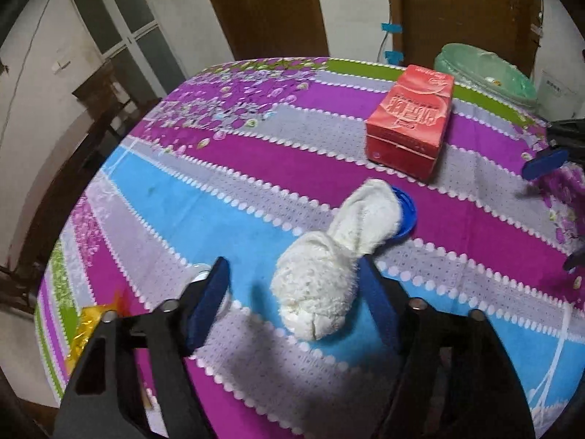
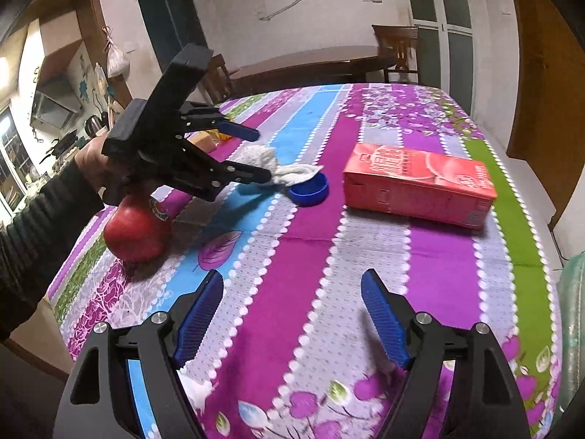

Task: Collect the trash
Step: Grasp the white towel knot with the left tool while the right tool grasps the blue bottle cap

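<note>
A crumpled white tissue wad [image 1: 321,274] lies on the striped tablecloth, its far end resting on a blue bottle cap [image 1: 406,216]. My left gripper [image 1: 292,281] is open, its blue fingers on either side of the wad, not closed on it. In the right wrist view the left gripper [image 2: 261,153] hovers over the same tissue [image 2: 270,162] and cap [image 2: 309,188]. My right gripper [image 2: 292,289] is open and empty above the cloth. A red carton [image 1: 411,119] lies on its side; it also shows in the right wrist view [image 2: 420,183].
A bin with a green liner [image 1: 486,73] stands past the table's far right edge. A red pomegranate [image 2: 137,228] sits at the table's left in the right wrist view. A yellow wrapper [image 1: 87,325] lies by the left gripper. Chairs and another table stand behind.
</note>
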Motion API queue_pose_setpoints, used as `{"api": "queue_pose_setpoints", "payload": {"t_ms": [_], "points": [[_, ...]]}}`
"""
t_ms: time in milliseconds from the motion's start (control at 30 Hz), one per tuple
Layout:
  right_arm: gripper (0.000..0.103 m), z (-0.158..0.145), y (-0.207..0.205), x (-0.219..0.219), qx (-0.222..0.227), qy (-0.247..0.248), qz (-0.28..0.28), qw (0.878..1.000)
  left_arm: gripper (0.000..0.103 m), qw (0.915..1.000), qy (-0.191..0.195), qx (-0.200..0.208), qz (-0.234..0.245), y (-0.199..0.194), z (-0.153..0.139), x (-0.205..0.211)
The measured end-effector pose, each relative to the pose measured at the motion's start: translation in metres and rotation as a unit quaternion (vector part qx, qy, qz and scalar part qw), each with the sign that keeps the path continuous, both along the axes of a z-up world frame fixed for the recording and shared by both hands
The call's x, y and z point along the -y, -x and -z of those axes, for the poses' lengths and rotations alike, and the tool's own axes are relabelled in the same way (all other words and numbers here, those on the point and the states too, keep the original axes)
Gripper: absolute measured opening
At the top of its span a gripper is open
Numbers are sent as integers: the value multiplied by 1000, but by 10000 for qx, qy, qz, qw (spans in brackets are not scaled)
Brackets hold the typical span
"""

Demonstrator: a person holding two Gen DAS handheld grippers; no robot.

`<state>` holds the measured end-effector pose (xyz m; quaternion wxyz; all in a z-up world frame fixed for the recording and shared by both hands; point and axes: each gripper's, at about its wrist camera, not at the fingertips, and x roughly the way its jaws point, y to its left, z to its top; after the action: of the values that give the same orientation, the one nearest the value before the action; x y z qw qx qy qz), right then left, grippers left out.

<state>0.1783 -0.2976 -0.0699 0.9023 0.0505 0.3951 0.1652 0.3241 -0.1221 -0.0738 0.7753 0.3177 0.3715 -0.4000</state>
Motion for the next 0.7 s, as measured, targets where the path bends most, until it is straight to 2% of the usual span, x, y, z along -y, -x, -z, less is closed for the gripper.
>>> {"api": "queue_pose_setpoints", "payload": {"t_ms": [167,400,500,567,700], "points": [[78,1,-14,-11,-56,34,-56,10000,39,9993,45,-343,148,-2,3,2],[72,-4,-39,-29,-17,126,-134,9998,36,9993,259,-203,-170,-6,0,-11],[68,-5,-58,-37,16,270,-114,9996,36,9977,513,-82,-437,-8,-12,-26],[62,-4,-70,-44,36,438,-100,9990,36,9949,737,-16,-689,-11,-24,-39],[59,-2,-95,-56,35,843,45,9964,36,9864,1145,105,-1172,-14,-44,-66]]}}
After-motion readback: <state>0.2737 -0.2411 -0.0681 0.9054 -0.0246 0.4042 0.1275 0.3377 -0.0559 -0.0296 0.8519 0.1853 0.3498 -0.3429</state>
